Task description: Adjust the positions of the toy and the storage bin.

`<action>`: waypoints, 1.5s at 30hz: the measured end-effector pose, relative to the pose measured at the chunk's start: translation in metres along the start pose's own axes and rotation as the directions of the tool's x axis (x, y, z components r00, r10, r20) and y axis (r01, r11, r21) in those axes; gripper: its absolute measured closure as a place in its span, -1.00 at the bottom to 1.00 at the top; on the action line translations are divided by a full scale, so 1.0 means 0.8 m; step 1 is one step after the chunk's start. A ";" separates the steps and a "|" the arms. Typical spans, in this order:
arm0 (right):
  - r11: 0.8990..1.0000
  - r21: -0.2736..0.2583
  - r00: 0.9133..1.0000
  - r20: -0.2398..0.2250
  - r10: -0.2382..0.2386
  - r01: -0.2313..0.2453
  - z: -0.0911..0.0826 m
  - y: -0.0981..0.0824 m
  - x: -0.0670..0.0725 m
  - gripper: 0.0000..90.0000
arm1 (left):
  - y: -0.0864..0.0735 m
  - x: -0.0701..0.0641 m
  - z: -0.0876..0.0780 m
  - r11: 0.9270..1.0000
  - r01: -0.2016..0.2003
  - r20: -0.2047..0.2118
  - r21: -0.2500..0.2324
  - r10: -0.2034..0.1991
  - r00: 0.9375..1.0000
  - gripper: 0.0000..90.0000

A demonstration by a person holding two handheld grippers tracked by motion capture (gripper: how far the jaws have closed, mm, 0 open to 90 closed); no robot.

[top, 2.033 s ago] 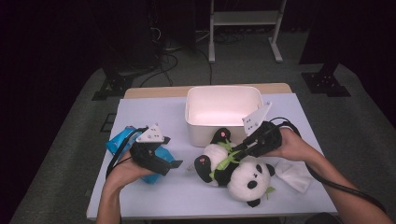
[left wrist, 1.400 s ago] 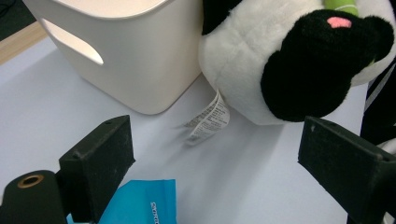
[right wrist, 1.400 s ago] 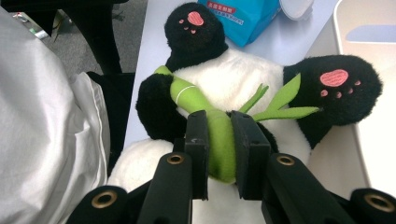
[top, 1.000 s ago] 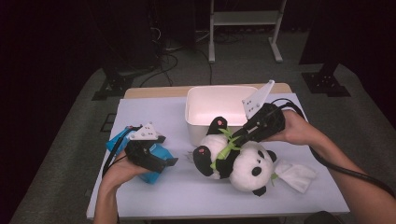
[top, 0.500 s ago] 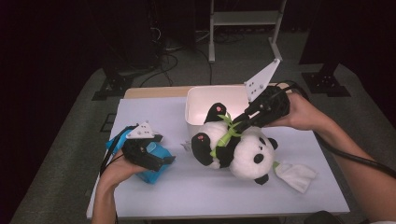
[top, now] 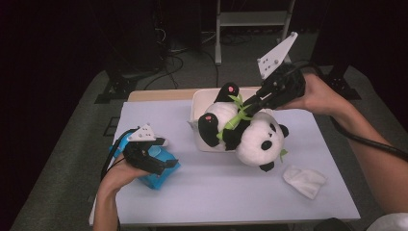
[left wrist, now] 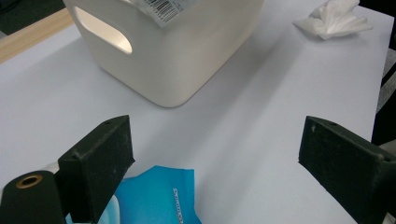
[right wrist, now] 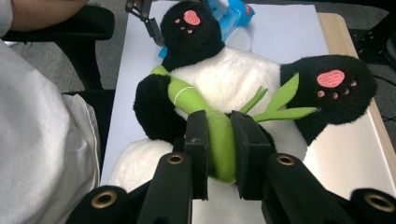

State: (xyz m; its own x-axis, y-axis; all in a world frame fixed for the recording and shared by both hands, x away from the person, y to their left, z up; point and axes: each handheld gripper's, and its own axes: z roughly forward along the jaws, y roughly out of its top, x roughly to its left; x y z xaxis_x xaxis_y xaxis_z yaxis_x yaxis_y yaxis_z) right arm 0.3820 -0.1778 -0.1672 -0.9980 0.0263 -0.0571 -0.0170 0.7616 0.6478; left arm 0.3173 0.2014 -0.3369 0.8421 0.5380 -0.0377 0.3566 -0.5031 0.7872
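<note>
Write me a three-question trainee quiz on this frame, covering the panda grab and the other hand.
1. True or false: the right gripper clamps the plush panda by its ear.
2. What lies under the left gripper? A) blue packet B) white cloth C) white bin
3. Fill in: the left gripper's jaws stand ____.

Key:
1. False; its jaws pinch the green bamboo stalk on the panda's belly.
2. A
3. open, with nothing between them.
</note>
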 end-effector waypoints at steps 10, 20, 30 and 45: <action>1.000 0.022 0.999 0.031 0.017 -0.018 -0.019 0.012 -0.027 0.71 | -0.003 0.005 0.004 1.000 0.012 0.007 0.004 -0.012 1.000 -0.80; 0.998 0.056 0.997 0.077 0.028 -0.033 -0.018 0.024 -0.059 0.71 | -0.005 0.007 0.002 1.000 0.020 0.001 0.000 -0.020 1.000 -0.80; 0.996 0.081 0.993 0.109 0.038 -0.047 -0.008 0.030 -0.086 0.71 | -0.008 0.009 -0.002 1.000 0.029 -0.006 -0.007 -0.029 1.000 -0.80; 0.993 0.100 0.993 0.103 0.059 -0.069 0.012 0.032 -0.128 0.71 | -0.011 0.014 -0.003 0.999 0.036 -0.007 -0.006 -0.036 0.999 -0.80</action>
State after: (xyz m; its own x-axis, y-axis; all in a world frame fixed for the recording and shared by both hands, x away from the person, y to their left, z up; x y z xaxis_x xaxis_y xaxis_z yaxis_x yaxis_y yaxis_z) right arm 0.4846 -0.1549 -0.1519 -0.9858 0.1376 -0.0965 0.0583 0.8186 0.5714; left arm 0.3229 0.2134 -0.3425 0.8259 0.5604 -0.0622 0.3845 -0.4791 0.7891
